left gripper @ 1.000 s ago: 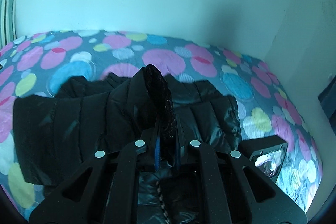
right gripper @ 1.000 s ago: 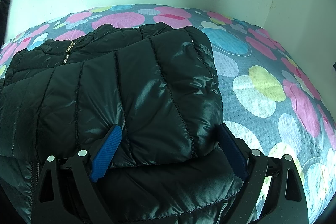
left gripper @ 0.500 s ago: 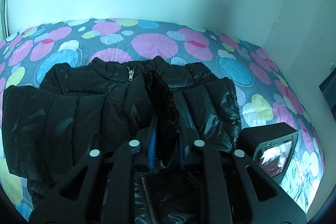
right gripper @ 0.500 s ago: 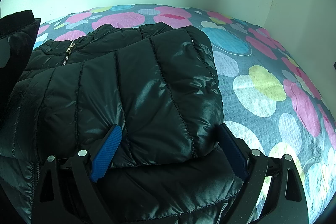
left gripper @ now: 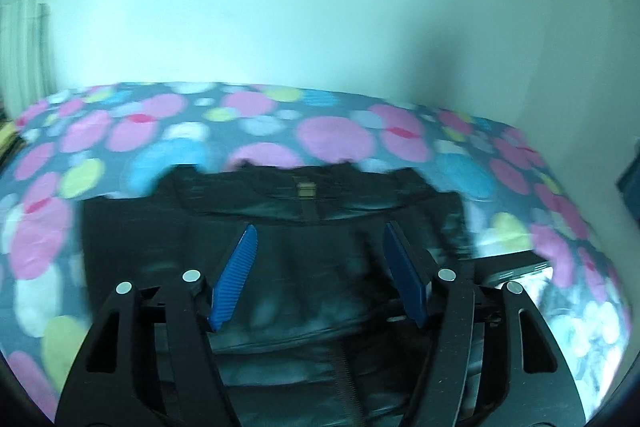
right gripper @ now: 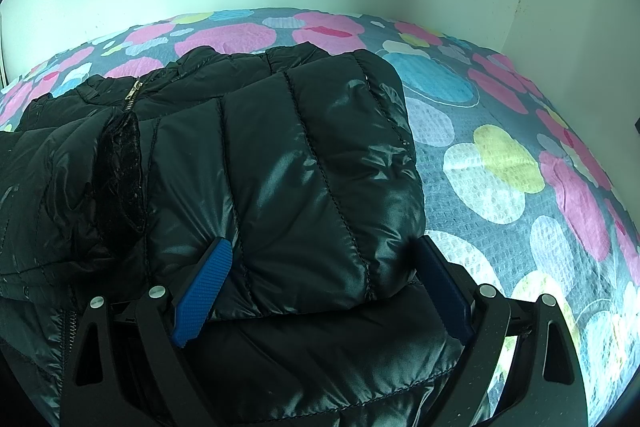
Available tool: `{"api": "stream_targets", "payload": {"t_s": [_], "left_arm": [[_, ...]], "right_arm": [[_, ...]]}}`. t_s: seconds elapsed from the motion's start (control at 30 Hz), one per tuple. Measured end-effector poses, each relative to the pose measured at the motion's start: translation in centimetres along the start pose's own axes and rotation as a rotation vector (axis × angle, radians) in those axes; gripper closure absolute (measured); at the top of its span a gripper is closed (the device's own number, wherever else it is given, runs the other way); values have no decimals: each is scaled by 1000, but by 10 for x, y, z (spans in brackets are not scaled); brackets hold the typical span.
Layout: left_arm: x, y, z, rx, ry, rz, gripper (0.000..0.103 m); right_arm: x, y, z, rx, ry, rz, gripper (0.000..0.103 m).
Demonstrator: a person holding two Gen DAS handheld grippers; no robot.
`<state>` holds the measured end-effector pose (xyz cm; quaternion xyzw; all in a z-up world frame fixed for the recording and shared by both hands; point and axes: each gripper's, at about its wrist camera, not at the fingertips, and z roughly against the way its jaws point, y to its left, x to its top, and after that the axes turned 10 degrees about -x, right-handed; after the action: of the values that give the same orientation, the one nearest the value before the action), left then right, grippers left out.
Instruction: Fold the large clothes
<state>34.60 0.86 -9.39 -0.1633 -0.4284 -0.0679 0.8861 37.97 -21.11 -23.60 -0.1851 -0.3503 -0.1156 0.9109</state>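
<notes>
Sleeve-folding step: the left gripper [left gripper: 318, 267] has just been opening, jaws empty above the jacket [right gripper: 280, 167]; the right gripper [right gripper: 320, 287] gapes, gripping nothing. Next, probably fold the body.

Left gripper [left gripper: 320, 259] — black frame, ribbed blue pads, silver screws. Right gripper [right gripper: 324, 279] — identical build.

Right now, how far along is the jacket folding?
Done: both sleeves lie folded across the black puffer jacket on the bedspread. In hand: the left gripper has just opened its jaws, nothing between them. Left: the body still seems to need folding.
</notes>
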Motion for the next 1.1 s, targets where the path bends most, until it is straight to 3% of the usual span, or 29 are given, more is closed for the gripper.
{"api": "stream_targets", "payload": {"t_s": [0.17,0.33,0.47,0.57,0.63,0.83,0.87,0.9,0.97,1.03,1.1], "left_arm": [[-24,57,20,163,16,48,38],[-44,112,39,269,27,126,38],[-53,144,44,318,38,181,38],[-56,151,46,329,38,187,38],[-58,151,45,331,40,178,38],[-61,160,37,329,50,184,37],[-61,160,36,328,51,189,37],[-62,162,34,326,52,193,37],[-62,164,33,331,53,192,37],[-61,165,32,329,50,196,37],[-57,165,33,320,43,203,37]], "right_arm": [[2,-2,8,3,-17,-5,13],[6,-13,51,6,-97,0,13],[23,-12,86,168,-141,-14,15],[40,12,77,258,-103,38,32],[49,37,57,318,-32,90,34],[56,68,24,427,67,67,34],[54,70,19,443,87,60,37],[52,69,14,455,102,59,47],[49,72,10,472,118,71,76],[48,73,13,480,111,89,89],[49,63,23,493,91,80,92]]}}
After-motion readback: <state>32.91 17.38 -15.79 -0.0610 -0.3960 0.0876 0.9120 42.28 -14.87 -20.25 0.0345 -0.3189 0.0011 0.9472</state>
